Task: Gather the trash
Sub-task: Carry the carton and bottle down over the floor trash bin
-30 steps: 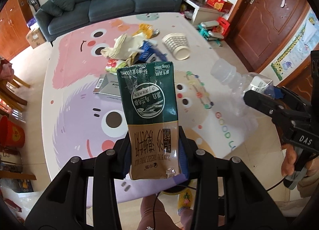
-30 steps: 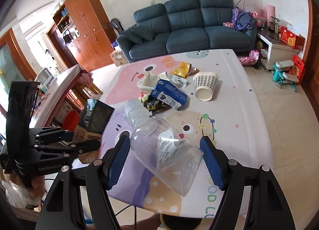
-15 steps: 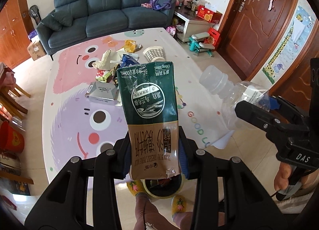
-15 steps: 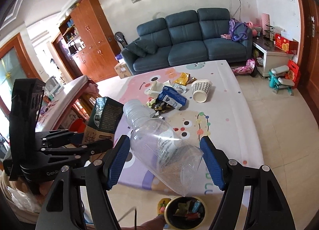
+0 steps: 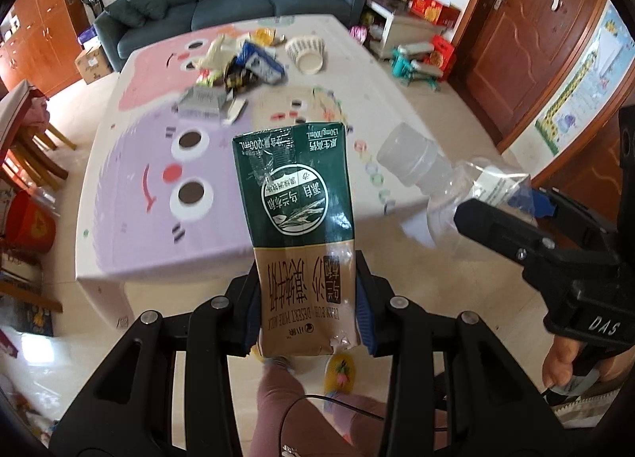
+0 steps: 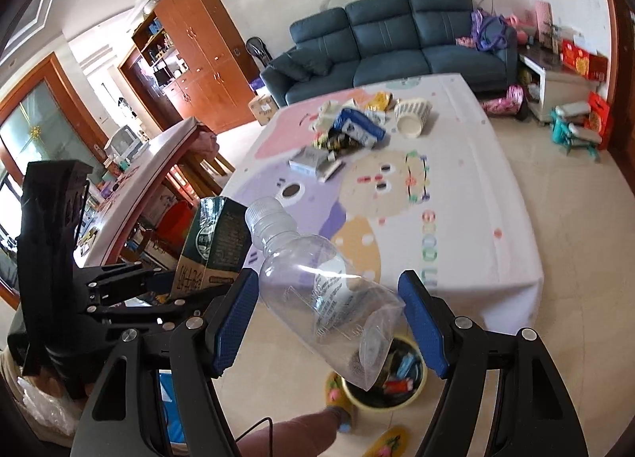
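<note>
My left gripper (image 5: 305, 306) is shut on a green and brown milk carton (image 5: 295, 215), held upright over the floor in front of the table. My right gripper (image 6: 329, 310) is shut on a clear, empty plastic bottle (image 6: 317, 286), with the cap end pointing away and up. Beneath the bottle's base stands a yellow-rimmed bin (image 6: 397, 405) with trash inside. In the left wrist view the bottle (image 5: 420, 163) and the right gripper (image 5: 516, 231) are at the right. In the right wrist view the carton (image 6: 216, 242) and the left gripper (image 6: 139, 282) are at the left.
The table (image 5: 139, 219) has a cartoon cloth and carries a pile of wrappers (image 5: 238, 68), a grey box (image 5: 202, 102) and a tipped paper cup (image 5: 307, 54). A person's leg (image 5: 278, 397) and slippers (image 5: 337, 373) are below. A sofa (image 6: 397, 44) stands behind the table.
Both grippers have drawn back from above the table to the floor in front of it, still holding carton and bottle. The bin has come into view under the bottle.
</note>
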A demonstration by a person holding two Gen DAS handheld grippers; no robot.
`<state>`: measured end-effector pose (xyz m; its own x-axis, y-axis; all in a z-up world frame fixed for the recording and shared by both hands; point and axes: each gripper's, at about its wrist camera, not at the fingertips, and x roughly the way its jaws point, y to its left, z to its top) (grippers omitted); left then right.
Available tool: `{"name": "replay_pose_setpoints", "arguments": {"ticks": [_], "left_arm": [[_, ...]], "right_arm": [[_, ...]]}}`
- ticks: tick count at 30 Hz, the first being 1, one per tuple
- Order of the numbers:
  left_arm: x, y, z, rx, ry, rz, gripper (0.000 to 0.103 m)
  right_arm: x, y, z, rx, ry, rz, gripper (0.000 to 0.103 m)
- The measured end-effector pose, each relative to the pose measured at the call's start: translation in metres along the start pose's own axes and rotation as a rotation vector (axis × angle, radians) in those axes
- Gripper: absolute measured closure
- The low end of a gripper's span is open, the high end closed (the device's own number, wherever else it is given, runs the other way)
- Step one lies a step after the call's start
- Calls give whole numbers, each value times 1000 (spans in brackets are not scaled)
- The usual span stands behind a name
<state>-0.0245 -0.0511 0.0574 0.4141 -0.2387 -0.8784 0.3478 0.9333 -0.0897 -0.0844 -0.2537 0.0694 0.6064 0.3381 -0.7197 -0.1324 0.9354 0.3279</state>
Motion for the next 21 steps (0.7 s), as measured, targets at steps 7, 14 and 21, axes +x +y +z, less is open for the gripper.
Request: {"name": "replay_pose_setpoints", "arguments": {"ticks": [7,14,21], "left_arm": [[21,-2,-33,14,61,19,68],[78,2,-65,20,146,-14,68],[169,11,-111,57,196,-24,68]], "right_arm": [[30,-11,-34,64,56,-27,30],[90,-38,-71,158,116,-115,30],[165,-78,-136,299,162,-193,30]]}}
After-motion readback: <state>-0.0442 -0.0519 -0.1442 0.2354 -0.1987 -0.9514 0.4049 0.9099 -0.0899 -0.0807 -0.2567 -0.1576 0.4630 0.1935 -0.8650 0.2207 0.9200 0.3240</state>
